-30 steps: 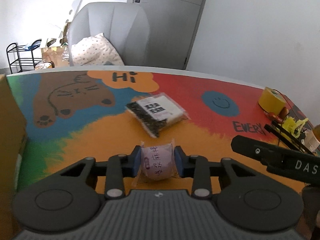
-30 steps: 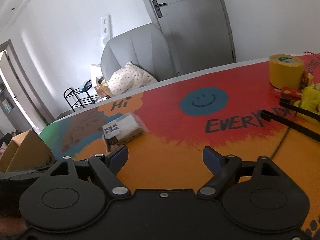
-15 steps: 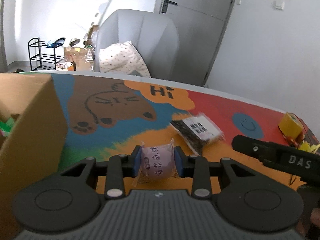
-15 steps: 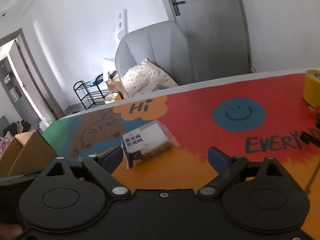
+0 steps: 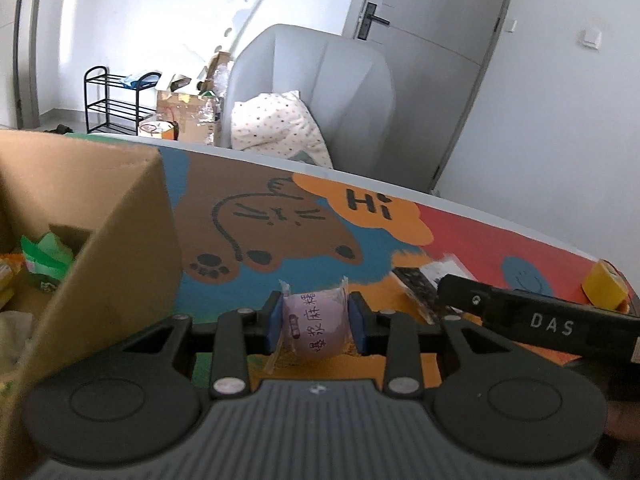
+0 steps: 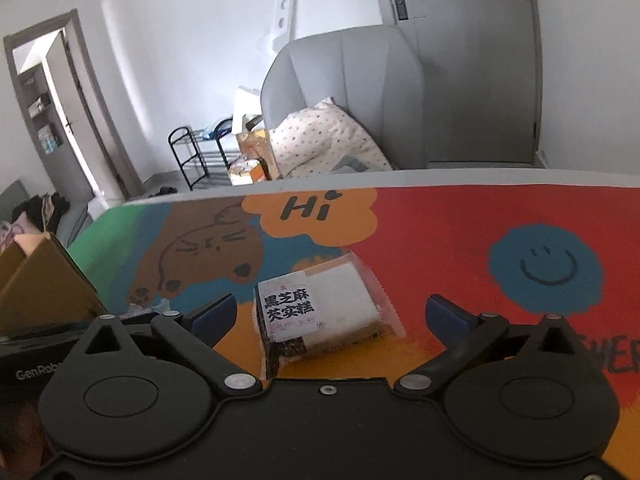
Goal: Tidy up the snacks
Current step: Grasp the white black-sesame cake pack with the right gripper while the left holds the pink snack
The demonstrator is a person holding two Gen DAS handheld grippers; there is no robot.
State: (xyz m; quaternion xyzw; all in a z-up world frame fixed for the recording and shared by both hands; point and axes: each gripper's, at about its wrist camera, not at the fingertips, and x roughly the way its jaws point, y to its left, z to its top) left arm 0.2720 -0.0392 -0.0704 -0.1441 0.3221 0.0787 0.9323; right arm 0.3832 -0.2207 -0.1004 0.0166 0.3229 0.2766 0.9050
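Our wide-open right claw (image 6: 328, 316), jaws just widened, has the sesame cake packet (image 6: 320, 312) at twelve o'clock, long axis running ten-to-four; our left claw (image 5: 315, 322) pinches the pink mochi (image 5: 316, 326).

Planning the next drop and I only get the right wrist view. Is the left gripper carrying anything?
Observer: Yes. The left gripper is shut on a small pink wrapped snack, held between its pads.
Operator: Can't see inside the box from here. Anything in it?
Observer: The cardboard box is open and sits just left of that gripper. A green packet shows inside, among other wrappers I can't make out.
Operator: Anything at the right end of the table?
Observer: A yellow tape roll sits on the table near its far right edge.
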